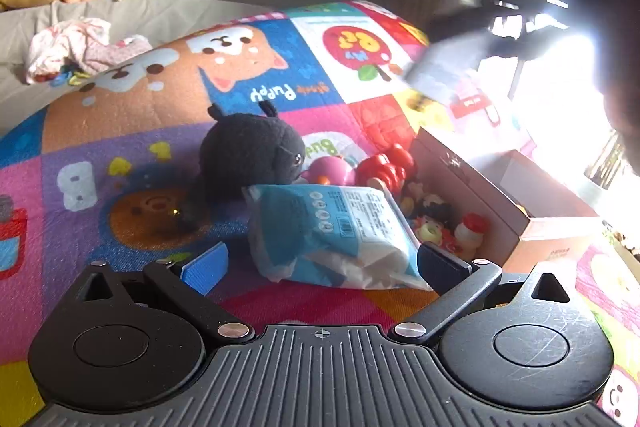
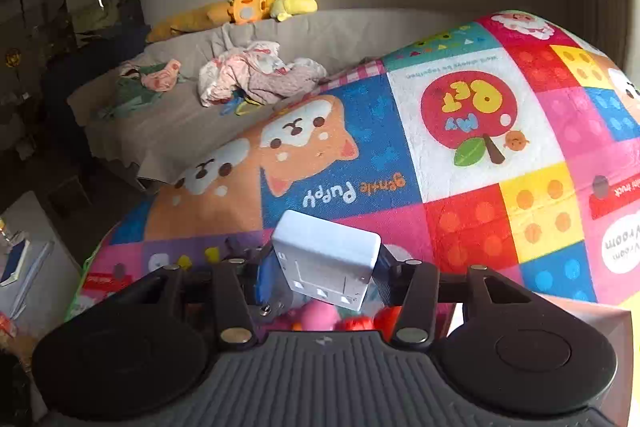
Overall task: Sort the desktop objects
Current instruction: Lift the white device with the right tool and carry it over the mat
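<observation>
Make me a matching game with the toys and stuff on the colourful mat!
Things:
1. black plush toy
2. tissue pack
3. white charger block
4. small figurines

Places:
A. inside the open box
B. between the right gripper fingers
C. lying just ahead of the left gripper
D. on the mat, behind the pack

Pairs: 1-D, 2-C, 3-B, 4-A

play mat [image 2: 460, 187] reads "gentle puppy", perhaps "my pet"

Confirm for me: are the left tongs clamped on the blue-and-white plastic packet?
No, the left tongs stand open, their pads apart from the blue-and-white plastic packet lying between them.
</observation>
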`<move>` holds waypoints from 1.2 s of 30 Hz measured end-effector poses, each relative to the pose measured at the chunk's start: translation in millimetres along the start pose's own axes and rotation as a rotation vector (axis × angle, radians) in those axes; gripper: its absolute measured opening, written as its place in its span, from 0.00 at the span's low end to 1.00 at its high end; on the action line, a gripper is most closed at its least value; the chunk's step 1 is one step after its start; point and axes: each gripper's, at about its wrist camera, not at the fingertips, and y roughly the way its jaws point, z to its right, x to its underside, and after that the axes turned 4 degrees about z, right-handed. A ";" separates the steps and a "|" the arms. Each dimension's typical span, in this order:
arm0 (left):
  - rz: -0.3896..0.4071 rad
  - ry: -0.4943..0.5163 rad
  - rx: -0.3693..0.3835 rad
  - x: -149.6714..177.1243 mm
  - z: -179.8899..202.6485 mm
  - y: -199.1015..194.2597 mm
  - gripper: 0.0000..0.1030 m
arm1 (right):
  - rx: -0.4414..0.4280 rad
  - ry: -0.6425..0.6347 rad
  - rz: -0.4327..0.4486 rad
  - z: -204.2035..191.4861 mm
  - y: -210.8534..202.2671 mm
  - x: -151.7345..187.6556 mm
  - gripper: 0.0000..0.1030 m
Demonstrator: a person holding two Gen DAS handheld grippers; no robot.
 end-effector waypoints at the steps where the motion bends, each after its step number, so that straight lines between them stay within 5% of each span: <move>1: 0.001 -0.007 -0.012 -0.7 -0.8 -0.1 1.00 | -0.002 -0.011 0.000 -0.7 -14.8 7.9 0.47; 6: 0.003 0.017 -0.079 -1.9 4.8 -3.0 1.00 | 0.036 -0.046 -0.055 5.3 -63.8 63.5 0.47; 10: -0.033 0.020 -0.090 -0.2 14.6 -5.0 1.00 | 0.277 -0.270 -0.001 -9.0 -88.0 114.6 0.48; 11: -0.040 0.028 -0.089 -0.2 18.0 -5.2 1.00 | 0.276 -0.254 -0.017 -8.2 -94.4 127.8 0.49; 13: -0.043 0.059 -0.091 -0.7 27.1 -7.1 1.00 | 0.128 -0.135 -0.085 0.1 -100.3 144.4 0.66; 15: -0.038 0.094 -0.087 -2.5 35.8 -10.9 1.00 | 0.038 -0.045 -0.096 6.6 -109.4 163.1 0.68; 19: -0.036 0.166 -0.063 -5.9 52.9 -16.8 1.00 | 0.077 0.078 -0.027 26.3 -131.4 188.1 0.93; 28: -0.088 0.364 0.055 3.6 98.3 12.7 1.00 | 0.209 0.295 0.043 69.3 -146.8 219.4 0.98; 32: -0.093 0.473 -0.023 6.4 104.3 42.6 1.00 | 0.223 0.337 0.042 75.2 -144.1 230.0 0.98; 36: -0.073 0.538 -0.193 0.1 95.3 57.6 1.00 | 0.239 0.349 0.039 77.6 -142.6 238.4 1.00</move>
